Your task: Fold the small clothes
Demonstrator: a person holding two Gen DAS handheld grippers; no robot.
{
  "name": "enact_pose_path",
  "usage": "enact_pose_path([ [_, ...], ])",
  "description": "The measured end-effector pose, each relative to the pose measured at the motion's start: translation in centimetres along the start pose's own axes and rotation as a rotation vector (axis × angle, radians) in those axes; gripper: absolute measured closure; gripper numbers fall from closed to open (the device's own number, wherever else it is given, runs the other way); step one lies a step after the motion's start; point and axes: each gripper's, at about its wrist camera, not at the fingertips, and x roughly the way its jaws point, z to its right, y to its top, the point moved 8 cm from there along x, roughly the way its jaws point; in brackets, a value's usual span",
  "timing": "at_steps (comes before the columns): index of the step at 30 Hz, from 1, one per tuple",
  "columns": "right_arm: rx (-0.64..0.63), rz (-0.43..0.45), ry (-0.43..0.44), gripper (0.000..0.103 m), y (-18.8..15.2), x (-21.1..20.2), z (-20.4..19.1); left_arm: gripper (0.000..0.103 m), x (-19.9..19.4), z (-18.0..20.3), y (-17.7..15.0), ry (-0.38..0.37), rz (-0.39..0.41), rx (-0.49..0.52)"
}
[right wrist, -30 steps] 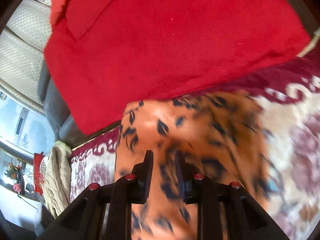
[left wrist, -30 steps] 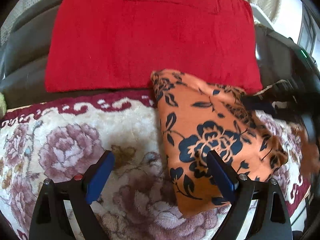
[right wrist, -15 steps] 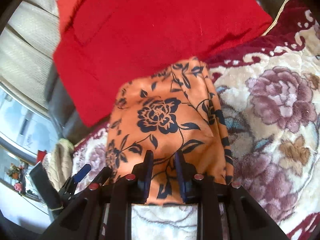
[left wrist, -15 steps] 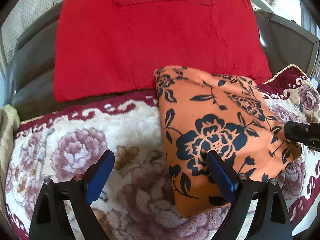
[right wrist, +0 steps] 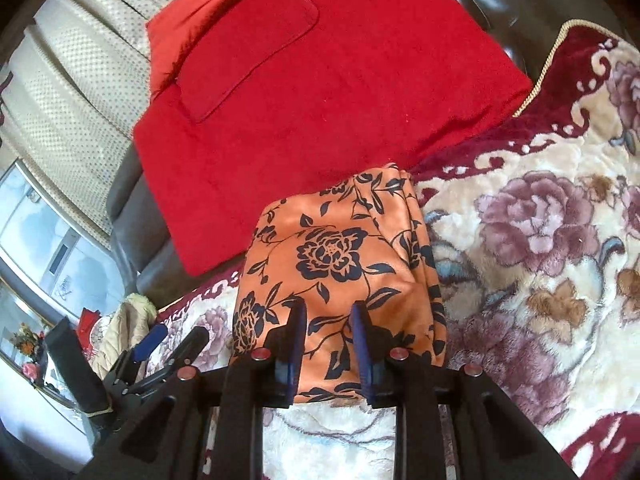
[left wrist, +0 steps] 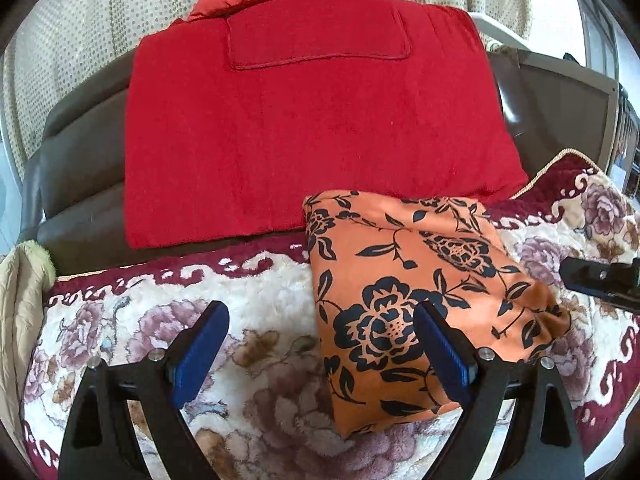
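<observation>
**Folded orange garment on the blanket; both grippers clear of it**

I logged the orange floral garment [left wrist: 404,292] lying folded into a compact, roughly rectangular bundle on the floral blanket [left wrist: 248,292]. Its far edge sat just against the lower edge of the red cushion [left wrist: 312,128], which leaned on the dark sofa back [left wrist: 80,152]. In the right wrist view the same garment [right wrist: 332,264] showed layered folds stacked along its right side.

Left gripper [left wrist: 320,344]: I read the jaws as wide apart, blue pads facing each other with nothing between them. The left finger hung over bare blanket; the right finger overlapped the garment's near left portion in view, but I could not tell whether it touched the cloth.

Right gripper [right wrist: 328,344]: jaws drawn close together with a narrow gap left between the pads. I saw the garment's near edge through that gap, behind the fingers; no cloth appeared pinched. Seen from the left wrist camera, this gripper [left wrist: 600,280] sat just beside the garment's right corner, above the blanket.

A beige quilted cloth [left wrist: 20,300] lay at the blanket's left end.
</observation>
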Motion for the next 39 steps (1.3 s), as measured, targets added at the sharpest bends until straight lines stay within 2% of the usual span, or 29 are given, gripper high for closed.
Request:
enact_pose_path([
  [12,-0.030,0.031,0.008,0.076,-0.5,-0.2,-1.2,0.010,-0.5,-0.7,-0.3,0.009,0.001,-0.011],
  [24,0.022,-0.036,-0.039,0.076,-0.6,1.9,1.7,0.010,1.9,-0.4,-0.6,0.022,-0.041,-0.006],
  [33,0.039,-0.123,-0.089,0.075,-1.6,5.4,3.1,0.010,4.2,-0.6,-1.5,0.045,-0.083,0.010],
  [39,0.046,-0.131,-0.099,0.073,-1.8,6.3,3.5,0.010,5.4,-1.1,-2.1,0.050,-0.118,0.005],
])
